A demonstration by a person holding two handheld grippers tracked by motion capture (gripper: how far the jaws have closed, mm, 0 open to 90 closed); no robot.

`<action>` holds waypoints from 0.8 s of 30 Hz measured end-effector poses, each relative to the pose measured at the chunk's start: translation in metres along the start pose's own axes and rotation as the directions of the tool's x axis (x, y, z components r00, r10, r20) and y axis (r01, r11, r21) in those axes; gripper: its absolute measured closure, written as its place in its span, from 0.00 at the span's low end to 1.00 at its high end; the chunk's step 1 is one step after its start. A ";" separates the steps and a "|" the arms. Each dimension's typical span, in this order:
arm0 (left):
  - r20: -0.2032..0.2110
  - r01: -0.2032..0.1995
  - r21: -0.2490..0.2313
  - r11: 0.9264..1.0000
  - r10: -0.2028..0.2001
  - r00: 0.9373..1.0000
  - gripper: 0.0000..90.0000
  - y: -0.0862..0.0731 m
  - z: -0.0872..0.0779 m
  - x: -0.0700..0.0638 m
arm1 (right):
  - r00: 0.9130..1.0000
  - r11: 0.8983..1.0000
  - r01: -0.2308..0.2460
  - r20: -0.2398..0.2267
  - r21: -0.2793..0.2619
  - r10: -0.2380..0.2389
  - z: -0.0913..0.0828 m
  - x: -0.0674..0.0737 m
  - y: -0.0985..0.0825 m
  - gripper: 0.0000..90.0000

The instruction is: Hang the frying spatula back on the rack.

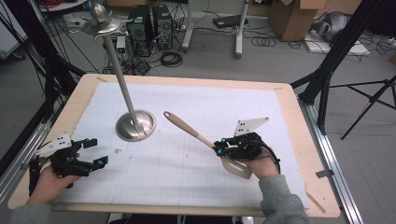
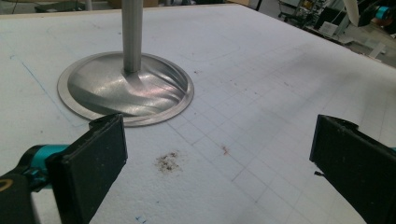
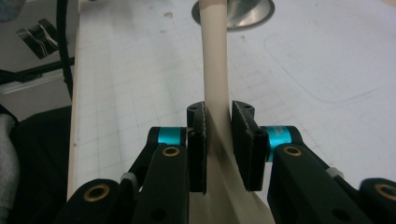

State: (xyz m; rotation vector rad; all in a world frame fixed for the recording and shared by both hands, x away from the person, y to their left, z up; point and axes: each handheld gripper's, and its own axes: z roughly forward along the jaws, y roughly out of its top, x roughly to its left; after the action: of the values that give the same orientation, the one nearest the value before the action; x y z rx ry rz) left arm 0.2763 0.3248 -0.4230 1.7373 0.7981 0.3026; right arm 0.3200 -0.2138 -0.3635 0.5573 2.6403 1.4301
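Note:
A beige spatula (image 1: 196, 135) is held above the white mat, its handle pointing up-left toward the metal stand and its flat blade (image 1: 236, 168) by the person's right hand. My right gripper (image 1: 218, 148) is shut on the spatula's neck; the right gripper view has the handle (image 3: 215, 79) rising between the two black pads (image 3: 197, 149). The metal stand has a round dished base (image 1: 135, 125) and a tall pole (image 1: 119, 74) with hooks on top. My left gripper (image 1: 95, 151) stands open near the mat's left edge, nothing between its jaws; the base (image 2: 126, 88) lies just ahead of it.
The white gridded mat (image 1: 187, 154) covers most of the wooden table (image 1: 299, 116). A small brown stain (image 2: 168, 161) marks the mat between the left jaws. Tripod legs, cables and boxes stand on the floor beyond the table.

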 end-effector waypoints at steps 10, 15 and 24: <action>0.001 -0.002 0.001 1.000 0.002 1.000 0.05 0.000 -0.002 -0.001 | 1.000 0.997 0.016 -0.026 -0.073 -0.018 -0.001 0.002 0.025 0.86; -0.001 -0.005 0.004 1.000 0.005 1.000 0.05 -0.001 -0.002 -0.001 | 0.999 0.996 0.011 -0.037 -0.091 -0.014 -0.003 0.000 0.038 0.85; -0.008 -0.014 0.002 1.000 0.014 1.000 0.05 -0.001 -0.006 -0.002 | 0.998 0.993 0.024 -0.048 -0.114 -0.029 -0.004 -0.001 0.056 0.85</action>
State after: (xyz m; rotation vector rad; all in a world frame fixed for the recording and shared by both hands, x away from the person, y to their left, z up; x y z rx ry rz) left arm 0.2706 0.3279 -0.4219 1.7452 0.7921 0.3182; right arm 0.3348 -0.1899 -0.3153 0.4793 2.5724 1.5946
